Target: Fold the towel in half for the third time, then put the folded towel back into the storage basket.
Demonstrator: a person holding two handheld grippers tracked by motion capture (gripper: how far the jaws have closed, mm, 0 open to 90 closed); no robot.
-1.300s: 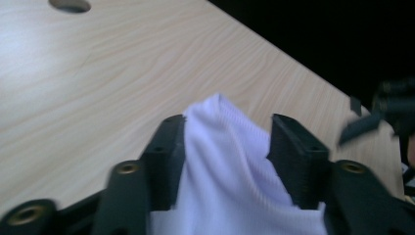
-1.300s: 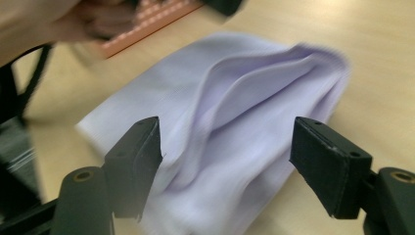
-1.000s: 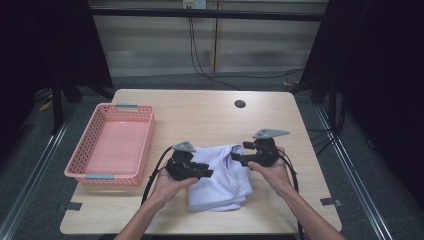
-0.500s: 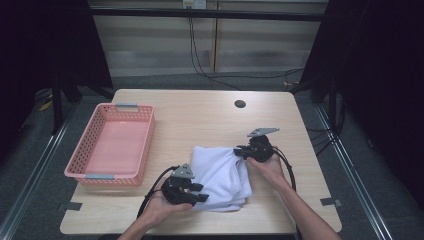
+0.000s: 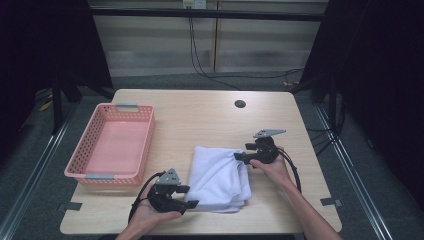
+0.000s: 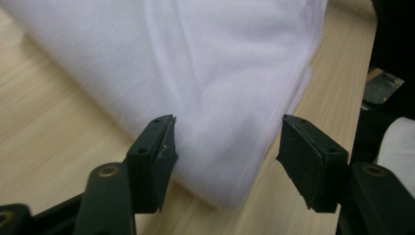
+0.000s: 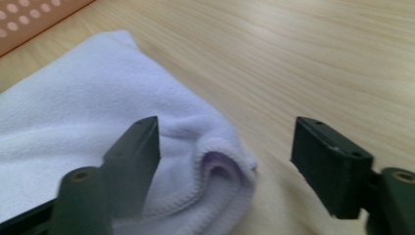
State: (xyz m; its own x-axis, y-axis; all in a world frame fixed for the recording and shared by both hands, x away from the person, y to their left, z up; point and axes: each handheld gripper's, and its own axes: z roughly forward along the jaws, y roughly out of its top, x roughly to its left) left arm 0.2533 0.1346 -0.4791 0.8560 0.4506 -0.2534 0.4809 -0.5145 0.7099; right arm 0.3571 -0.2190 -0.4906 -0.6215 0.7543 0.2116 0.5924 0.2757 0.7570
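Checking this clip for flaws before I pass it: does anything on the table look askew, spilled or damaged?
Nothing spilled or damaged. The white towel lies folded on the table, its far right corner curled and bunched rather than flat. The pink basket sits upright beside it.

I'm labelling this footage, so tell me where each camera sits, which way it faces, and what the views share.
High view: above the near table edge, looking forward and down at the wooden table, pink basket and white towel; both forearms enter from below.
Left gripper view: rides the left claw, facing a towel corner between its open jaws.
Right gripper view: rides the right claw, open jaws around a folded towel edge.
Shared: all three show the towel and table.
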